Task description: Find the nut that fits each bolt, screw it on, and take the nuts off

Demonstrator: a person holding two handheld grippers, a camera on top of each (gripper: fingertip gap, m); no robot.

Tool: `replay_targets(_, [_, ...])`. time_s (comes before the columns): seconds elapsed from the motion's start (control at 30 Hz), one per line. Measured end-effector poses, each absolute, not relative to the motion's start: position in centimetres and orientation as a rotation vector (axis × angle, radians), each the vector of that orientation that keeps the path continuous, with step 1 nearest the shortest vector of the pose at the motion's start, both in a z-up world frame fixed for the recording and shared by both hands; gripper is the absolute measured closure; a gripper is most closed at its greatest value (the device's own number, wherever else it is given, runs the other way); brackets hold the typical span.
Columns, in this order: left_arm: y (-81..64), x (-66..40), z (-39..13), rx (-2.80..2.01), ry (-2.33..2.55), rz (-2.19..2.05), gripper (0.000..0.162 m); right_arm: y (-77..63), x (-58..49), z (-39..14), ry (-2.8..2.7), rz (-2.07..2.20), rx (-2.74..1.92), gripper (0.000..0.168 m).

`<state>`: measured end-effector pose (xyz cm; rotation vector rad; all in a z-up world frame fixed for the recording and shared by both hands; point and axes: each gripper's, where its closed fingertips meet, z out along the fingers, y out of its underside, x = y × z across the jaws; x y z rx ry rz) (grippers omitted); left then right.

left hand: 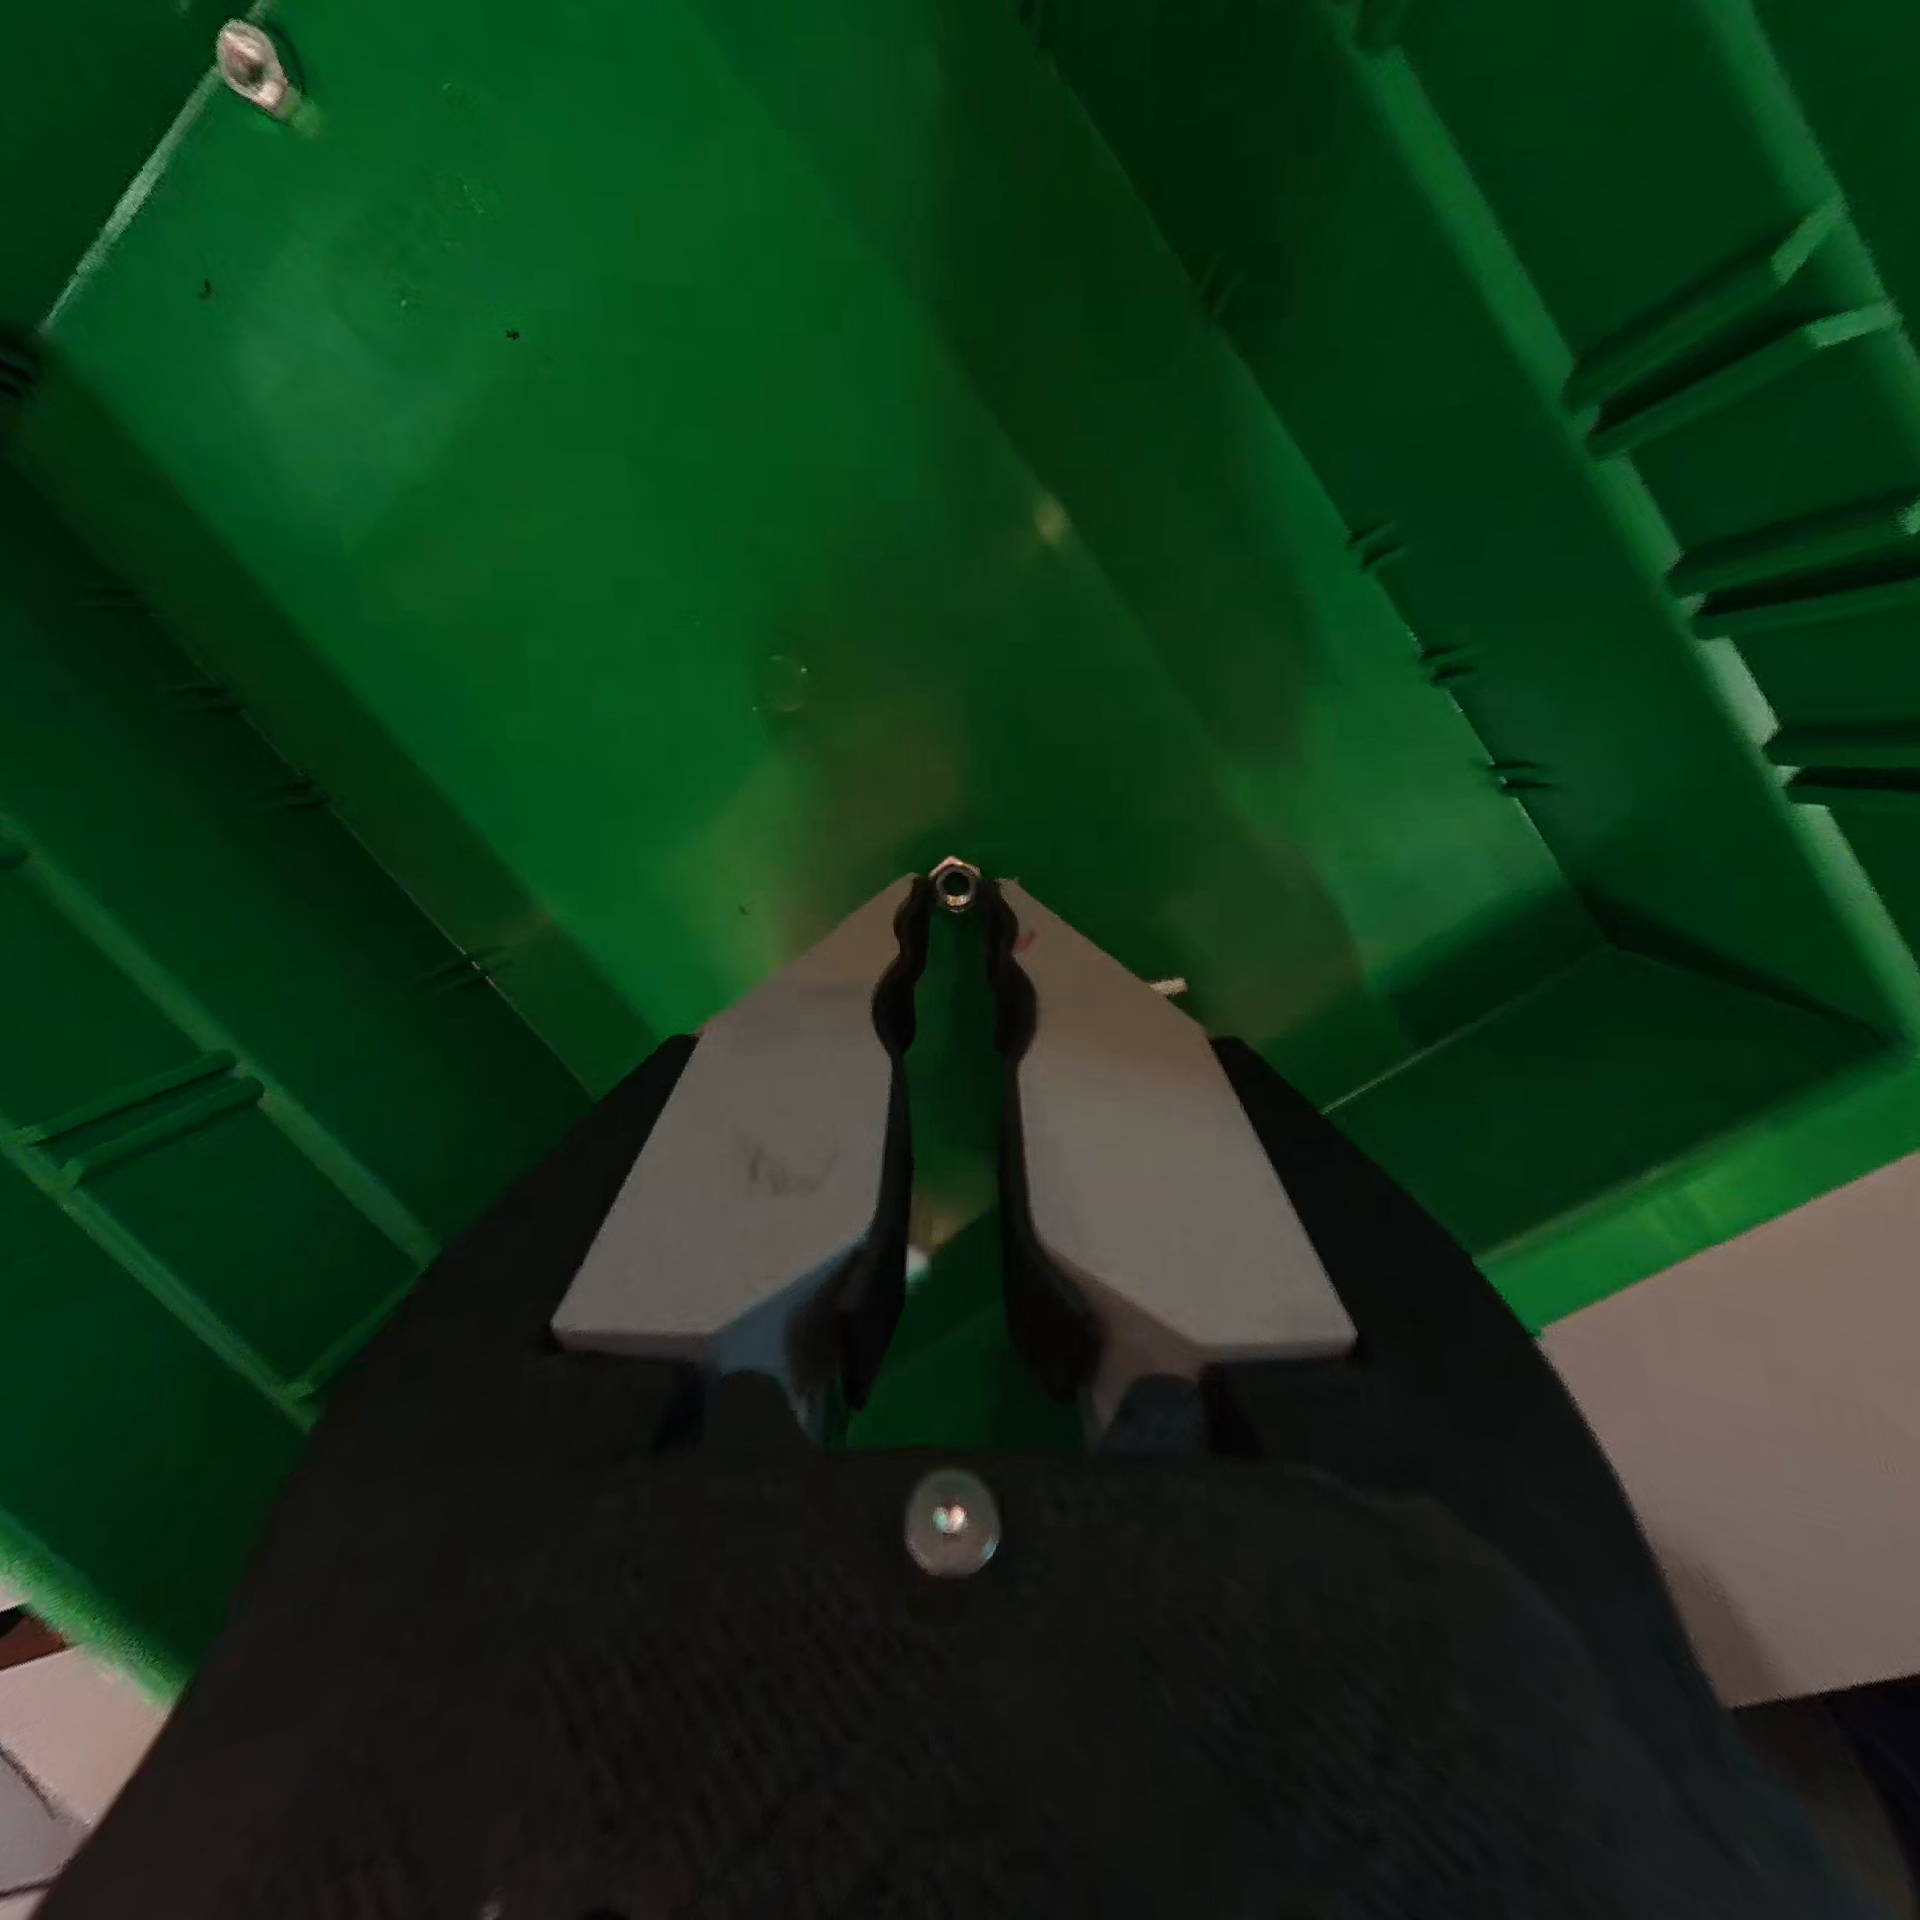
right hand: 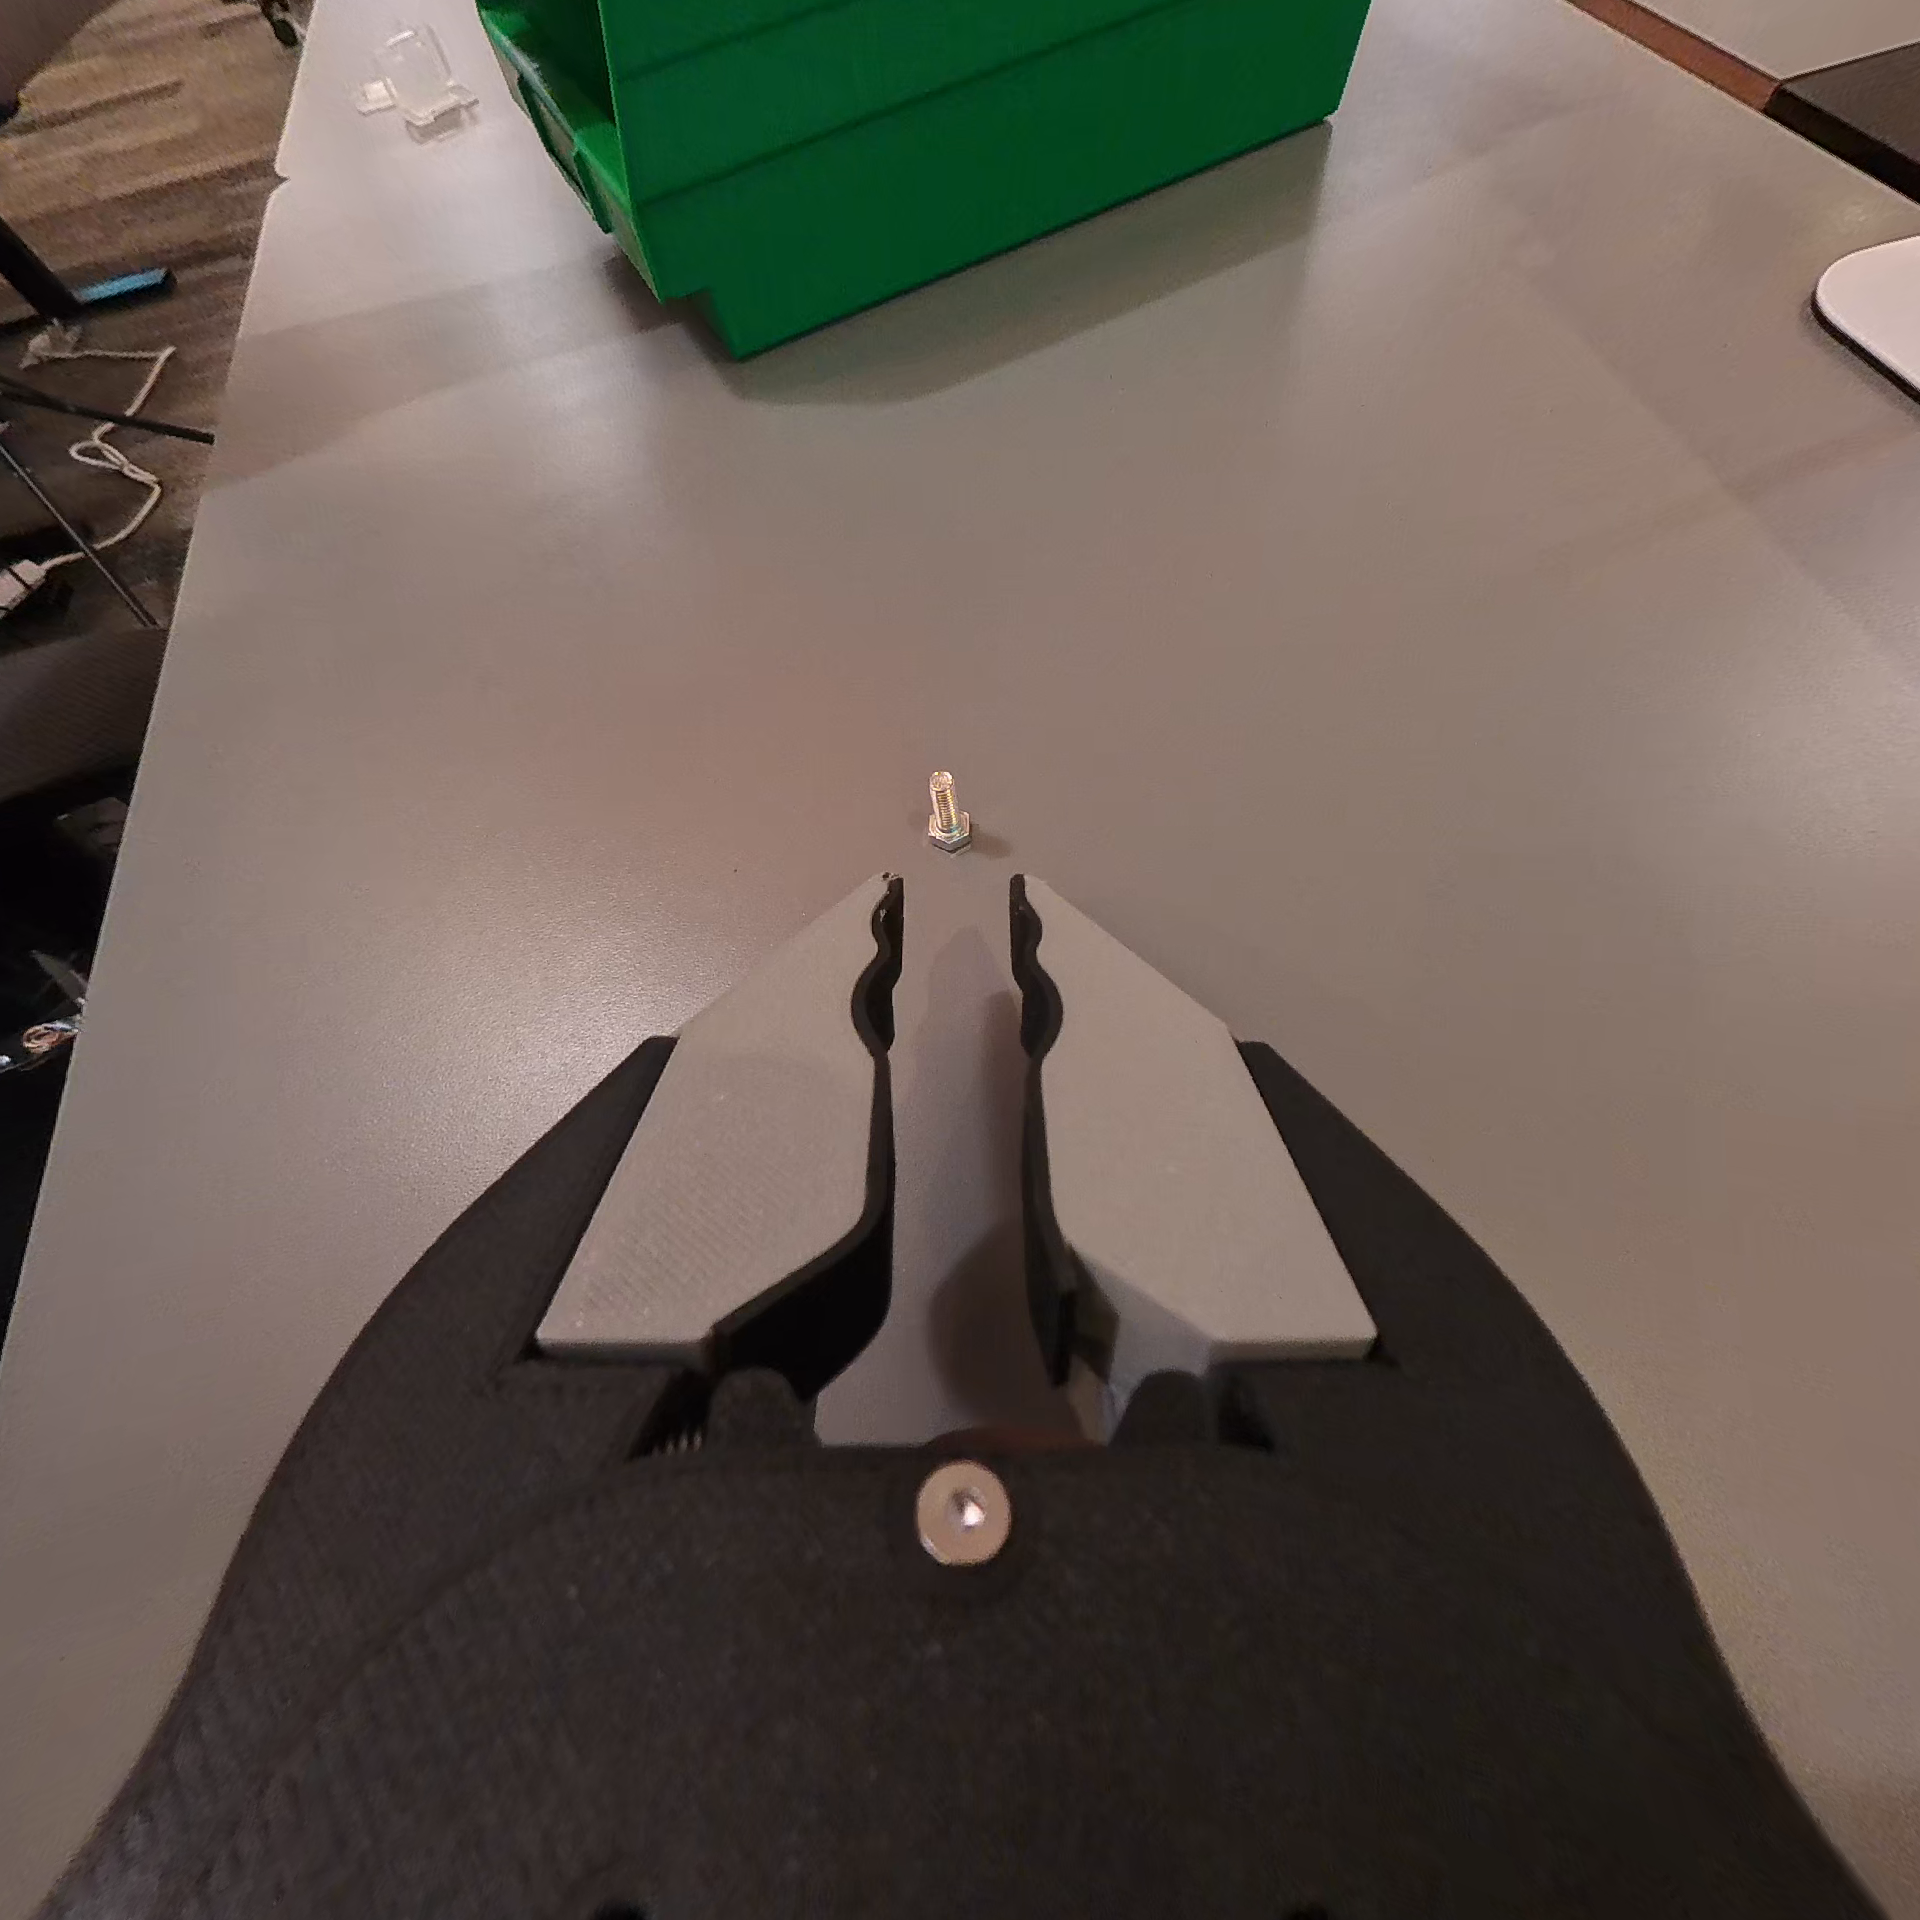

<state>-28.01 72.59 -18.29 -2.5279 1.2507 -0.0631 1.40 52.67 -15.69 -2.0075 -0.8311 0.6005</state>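
Between left tool tips: nut.

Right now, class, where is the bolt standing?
In the right wrist view, the bolt stands head-down on the grey table, just beyond the open right gripper, with the green bin farther off.

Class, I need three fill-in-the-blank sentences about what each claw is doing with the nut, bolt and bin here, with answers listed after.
1. The left claw pinches a small hex ____ at its tips.
2. Behind it lies the inside of a ____ coloured bin.
3. The bolt stands on the grey table with its threaded end pointing ____, just ahead of the open right claw.

Answers: nut; green; up
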Motion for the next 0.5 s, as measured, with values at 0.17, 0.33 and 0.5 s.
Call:
replay_targets(0.17, [73.4,-27.0,-14.5,-2.395,1.222,-0.024,0.154,52.6,1.3,-15.7,-0.837,0.596,-2.008,0.151])
replay_targets(0.33, [69.6,-20.7,-8.3,-2.13,1.321,-0.169,0.154,52.6,1.3,-15.8,-0.837,0.593,-2.01,0.151])
replay_targets(0.5, [63.2,-13.1,-6.1,-1.905,1.557,-0.264,0.154,53.0,1.6,-15.1,-0.8,0.59,-1.976,0.152])
